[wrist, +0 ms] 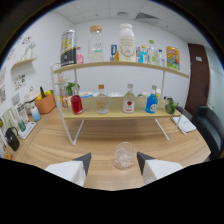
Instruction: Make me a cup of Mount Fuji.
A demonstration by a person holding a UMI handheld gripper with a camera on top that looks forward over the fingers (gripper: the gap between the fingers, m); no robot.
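So down at the bottom of the frame the gripper (114, 161) has its jaws spread wide, and a clear glass (124, 154) stands on the wooden worktop (55, 140) right between them, a gap showing on each side, nothing pressing on it. Looks like there's ice or something crinkly inside, can't really tell.

Past the glass, mid-frame, there's a two-tier wooden shelf rack (120, 114) on white metal legs. Lower shelf, left to right: a red bottle (76, 104), a clear bottle (102, 99), another clear bottle with a red label (129, 99), and a blue bottle (152, 102). Something small and green (171, 106) sits at the right end of it.

Upper shelf across the top of the frame holds taller stuff: a dark-labelled container (68, 48) at the left, a big clear jar (96, 44), a white jug (127, 42) in the middle, then a cluster of smaller bottles and a yellow canister (172, 57) at the right.

Left side of the frame has an orange pot (45, 103) with things poking out, plus small items along the white wall. At right, a dark door (199, 75) and a black chair (210, 127). Ceiling tiles and a vent up top.
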